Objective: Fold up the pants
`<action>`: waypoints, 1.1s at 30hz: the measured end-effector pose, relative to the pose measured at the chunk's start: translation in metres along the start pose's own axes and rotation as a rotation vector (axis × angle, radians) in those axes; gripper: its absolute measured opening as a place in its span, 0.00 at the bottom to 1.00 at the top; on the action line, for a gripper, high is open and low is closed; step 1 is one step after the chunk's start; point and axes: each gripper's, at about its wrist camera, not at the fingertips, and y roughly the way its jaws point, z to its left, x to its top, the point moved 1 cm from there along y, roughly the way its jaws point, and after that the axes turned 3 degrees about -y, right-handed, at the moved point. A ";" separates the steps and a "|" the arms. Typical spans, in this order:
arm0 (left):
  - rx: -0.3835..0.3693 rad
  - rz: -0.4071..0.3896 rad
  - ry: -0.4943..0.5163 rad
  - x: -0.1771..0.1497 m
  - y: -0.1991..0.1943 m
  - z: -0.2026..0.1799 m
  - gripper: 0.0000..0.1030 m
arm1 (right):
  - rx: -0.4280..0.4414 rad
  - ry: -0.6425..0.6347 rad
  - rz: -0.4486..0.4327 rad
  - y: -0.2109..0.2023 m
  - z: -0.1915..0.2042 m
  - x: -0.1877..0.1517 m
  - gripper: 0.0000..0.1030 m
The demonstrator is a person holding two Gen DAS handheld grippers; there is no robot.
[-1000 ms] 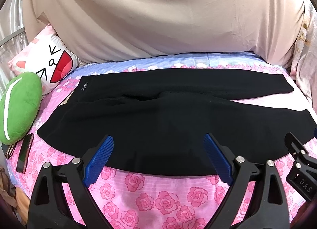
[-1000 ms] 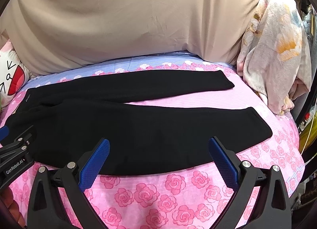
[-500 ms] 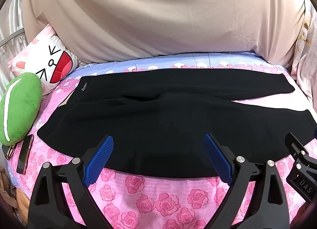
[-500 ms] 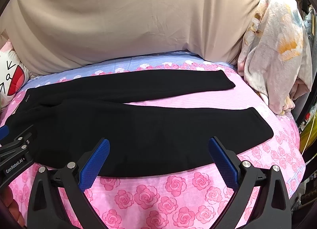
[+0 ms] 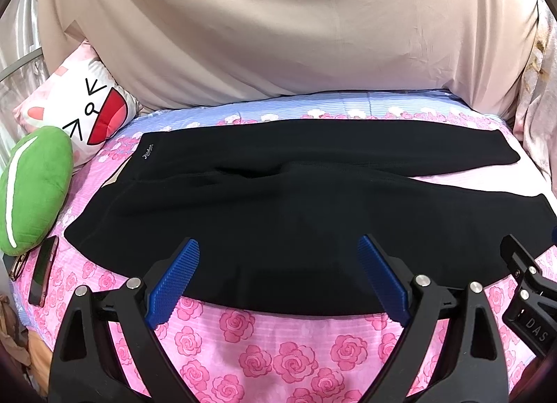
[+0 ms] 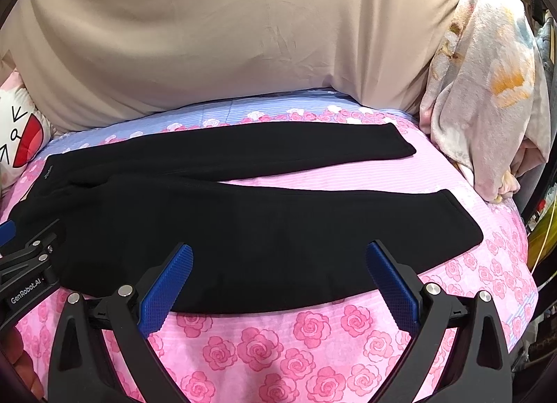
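Black pants (image 5: 278,208) lie flat on the pink rose bedsheet (image 5: 264,343), waistband to the left, both legs running right with a gap between them. They also show in the right wrist view (image 6: 243,222). My left gripper (image 5: 278,246) is open and empty, its blue pads above the near edge of the pants near the waist and seat. My right gripper (image 6: 278,249) is open and empty over the near leg. The right gripper's body shows at the right edge of the left wrist view (image 5: 529,295); the left gripper's body shows at the left edge of the right wrist view (image 6: 28,267).
A green plush cushion (image 5: 31,190) and a cartoon-face pillow (image 5: 80,114) lie at the left. A phone (image 5: 43,274) lies by the sheet's left edge. A beige cover (image 5: 278,26) rises behind. A floral blanket (image 6: 487,103) hangs at the right.
Both grippers have drawn back a little toward the near edge of the bed; more rose sheet shows below the pants. The pants have not moved.
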 end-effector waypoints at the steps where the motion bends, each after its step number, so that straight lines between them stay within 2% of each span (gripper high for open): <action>1: -0.001 0.002 0.001 0.000 0.001 0.000 0.88 | 0.000 0.000 0.001 0.000 0.000 0.000 0.95; 18: 0.004 0.003 0.003 0.001 0.001 0.002 0.88 | 0.000 0.003 -0.001 0.001 -0.004 0.001 0.95; 22: -0.016 0.008 -0.010 0.007 0.009 0.012 0.93 | -0.002 -0.009 0.008 0.017 -0.020 0.007 0.95; 25: -0.015 0.010 -0.033 0.020 0.023 0.029 0.93 | -0.022 -0.012 -0.006 0.037 -0.061 0.026 0.95; 27: 0.001 0.000 -0.038 0.031 0.034 0.042 0.94 | -0.017 -0.005 -0.020 0.060 -0.105 0.045 0.95; 29: 0.042 -0.024 -0.035 0.045 0.048 0.057 0.94 | -0.039 0.005 -0.012 0.094 -0.155 0.068 0.95; 31: 0.100 -0.040 -0.026 0.060 0.068 0.073 0.94 | -0.068 0.017 -0.001 0.124 -0.191 0.089 0.95; 33: 0.143 -0.035 -0.021 0.077 0.091 0.091 0.94 | -0.061 0.025 0.027 0.165 -0.222 0.117 0.93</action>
